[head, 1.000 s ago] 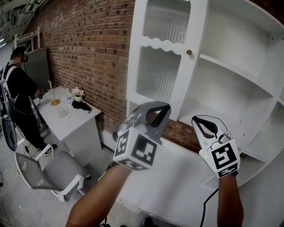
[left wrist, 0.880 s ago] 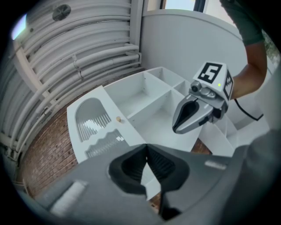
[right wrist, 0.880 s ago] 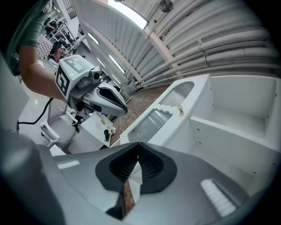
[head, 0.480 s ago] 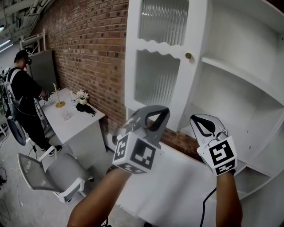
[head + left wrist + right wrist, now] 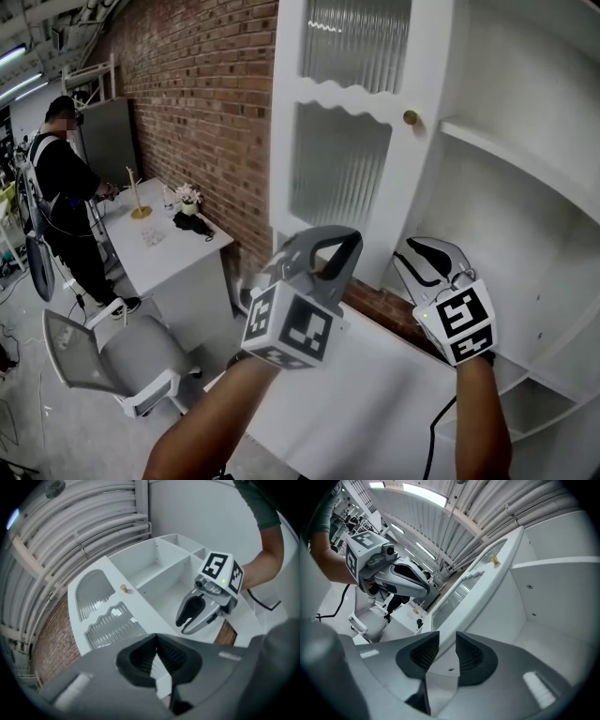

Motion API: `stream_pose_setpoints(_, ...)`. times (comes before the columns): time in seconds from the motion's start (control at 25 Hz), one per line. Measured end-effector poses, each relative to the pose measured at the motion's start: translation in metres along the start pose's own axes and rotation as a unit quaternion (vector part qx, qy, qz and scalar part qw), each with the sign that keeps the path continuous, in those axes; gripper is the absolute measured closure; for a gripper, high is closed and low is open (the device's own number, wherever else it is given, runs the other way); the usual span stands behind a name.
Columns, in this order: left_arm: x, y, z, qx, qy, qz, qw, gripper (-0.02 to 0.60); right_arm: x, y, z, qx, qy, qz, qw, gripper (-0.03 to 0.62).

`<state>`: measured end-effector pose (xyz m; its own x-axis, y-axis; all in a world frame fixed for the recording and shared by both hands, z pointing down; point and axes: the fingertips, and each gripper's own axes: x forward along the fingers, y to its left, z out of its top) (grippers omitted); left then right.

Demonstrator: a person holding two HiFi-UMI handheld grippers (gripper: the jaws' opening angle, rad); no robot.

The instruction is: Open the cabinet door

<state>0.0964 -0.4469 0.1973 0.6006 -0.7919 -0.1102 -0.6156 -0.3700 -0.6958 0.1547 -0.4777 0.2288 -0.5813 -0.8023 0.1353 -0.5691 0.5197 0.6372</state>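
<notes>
While the tall white shelved cabinet (image 5: 525, 216) stands bare, its white ribbed-glass door (image 5: 417, 197) hangs swung wide open at its left. Left gripper (image 5: 156, 639): jaws together, empty. Right gripper (image 5: 448, 639): jaws have just been opening, now apart, nothing gripped. Small brass knob (image 5: 411, 118) on the door's free edge.

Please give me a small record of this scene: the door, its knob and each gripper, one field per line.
door: white cabinet door with ribbed glass panels, standing open
knob: small round brass knob on the door frame, untouched
left gripper: jaws together, empty
right gripper: jaws apart, have just been opening, nothing between them
</notes>
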Motion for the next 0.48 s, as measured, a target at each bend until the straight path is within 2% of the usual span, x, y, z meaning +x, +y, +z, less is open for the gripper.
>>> stream_pose_setpoints(0.2, 0.005, 0.001, -0.007, -0.002, 0.013, 0.011, 0.9999, 0.58, 0.016, -0.003, -0.011, 0.014, 0.006, 0.008, 1.0, 0.459)
stream_pose_setpoints(0.48, -0.001, 0.0, -0.016, -0.003, 0.023, 0.015, 0.9996, 0.58, 0.026, -0.004, -0.016, 0.066, 0.002, -0.009, 0.998, 0.447)
